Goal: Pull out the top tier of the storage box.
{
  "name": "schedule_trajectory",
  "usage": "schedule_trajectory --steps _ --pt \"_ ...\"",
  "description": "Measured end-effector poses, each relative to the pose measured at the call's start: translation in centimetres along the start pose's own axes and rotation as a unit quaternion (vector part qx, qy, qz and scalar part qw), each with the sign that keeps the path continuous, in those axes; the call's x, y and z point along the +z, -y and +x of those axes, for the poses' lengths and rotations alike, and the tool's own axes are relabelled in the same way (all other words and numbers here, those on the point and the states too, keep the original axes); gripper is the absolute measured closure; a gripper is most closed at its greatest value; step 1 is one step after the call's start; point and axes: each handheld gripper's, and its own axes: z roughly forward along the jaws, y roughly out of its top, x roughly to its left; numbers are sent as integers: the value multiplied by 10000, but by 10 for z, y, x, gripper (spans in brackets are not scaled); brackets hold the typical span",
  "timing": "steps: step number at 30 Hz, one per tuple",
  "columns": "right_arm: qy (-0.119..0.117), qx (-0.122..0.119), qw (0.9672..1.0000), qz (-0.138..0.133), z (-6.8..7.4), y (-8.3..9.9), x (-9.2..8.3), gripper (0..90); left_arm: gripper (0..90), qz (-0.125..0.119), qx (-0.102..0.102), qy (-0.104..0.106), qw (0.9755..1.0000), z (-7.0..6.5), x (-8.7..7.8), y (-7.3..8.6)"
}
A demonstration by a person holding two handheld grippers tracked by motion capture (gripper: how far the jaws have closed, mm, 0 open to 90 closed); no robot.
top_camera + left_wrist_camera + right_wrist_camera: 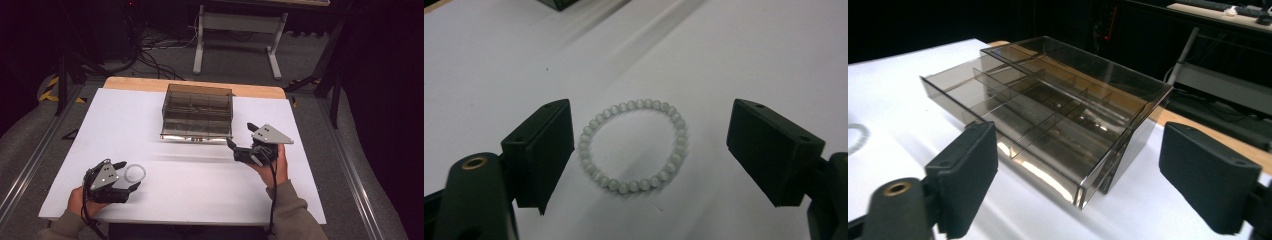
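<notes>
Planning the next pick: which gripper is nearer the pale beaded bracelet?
Left. The left gripper sits open right at the pale beaded bracelet, which lies on the white table between its fingers. The right gripper is over by the smoky clear plastic drawer box.

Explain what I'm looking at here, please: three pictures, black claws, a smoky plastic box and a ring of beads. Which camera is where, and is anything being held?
There is no robot arm: a person at a table holds a hand-operated claw in each hand. The high view looks down from above the person's side, with the left claw at the lower left and the right claw at the right. The other two pictures come from cameras riding on the claws, looking out between their two black jaws.

On the white table stands a smoky transparent box with a drawer pulled partly out, divided into compartments. The right claw faces it, jaws apart, gripping nothing.

A bracelet of pale beads lies flat on the table. The left claw has its open jaws on either side of it, not touching. Nothing is held.
</notes>
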Motion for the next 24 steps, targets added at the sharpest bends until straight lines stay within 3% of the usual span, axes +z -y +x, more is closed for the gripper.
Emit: schedule_trajectory --steps 6,11,15,17,20,23,24 --pt "-58 15 10000 -73 1 20 -14 110 240 127 -34 29 9999 1 3 0" --pt "-192 47 9997 127 4 51 -23 54 292 245 -46 30 9997 3 3 1" --pt "-96 162 9993 312 3 71 -28 58 322 389 -3 74 9992 2 5 0" --pt "82 27 9987 507 5 78 -30 52 336 457 5 130 9989 2 6 0" --pt "104 -39 9982 583 8 85 -35 52 376 609 -23 134 9981 3 9 -1" --pt "94 -88 9980 618 11 91 -39 52 415 659 -63 214 9976 4 11 -1" --pt "80 -114 9976 677 13 93 -39 53 441 682 -238 451 9964 9 11 -1"
